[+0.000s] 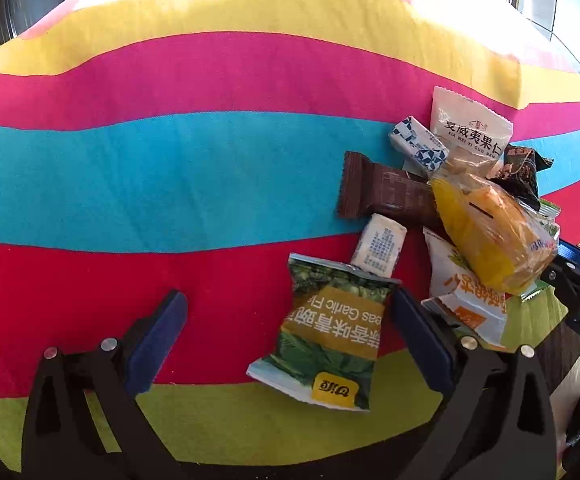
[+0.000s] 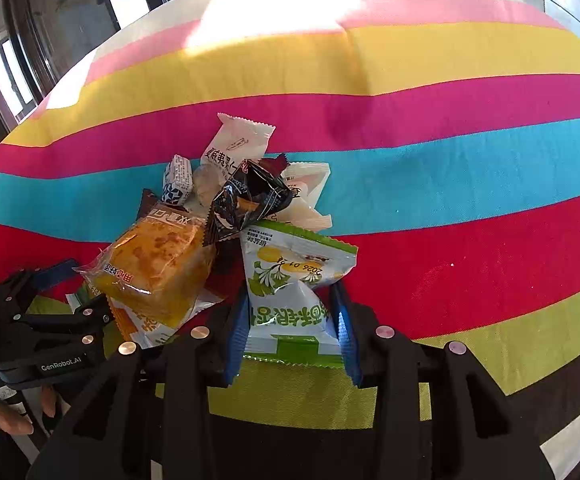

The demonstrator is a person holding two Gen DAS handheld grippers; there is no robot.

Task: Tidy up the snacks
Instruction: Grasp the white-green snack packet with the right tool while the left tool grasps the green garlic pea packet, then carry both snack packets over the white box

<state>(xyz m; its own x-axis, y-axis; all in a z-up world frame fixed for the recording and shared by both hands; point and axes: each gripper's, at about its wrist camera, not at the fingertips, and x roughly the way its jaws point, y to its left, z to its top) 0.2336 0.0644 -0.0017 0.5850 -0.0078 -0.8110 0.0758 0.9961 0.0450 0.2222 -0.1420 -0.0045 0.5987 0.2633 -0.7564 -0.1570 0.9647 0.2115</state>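
Right claw (image 2: 291, 320) tilted down, pinching ginkgo packet (image 2: 290, 276)

Striped cloth (image 1: 170, 184) carries snack packets (image 1: 385, 196).

Both views are bright with daylight from the windows (image 2: 6, 76) at the far side. Glare washes out the far stripes of the cloth (image 1: 210, 80). Colours are vivid and focus sharp at centre. Fisheye distortion bulges the stripes, and the corners fall dark.
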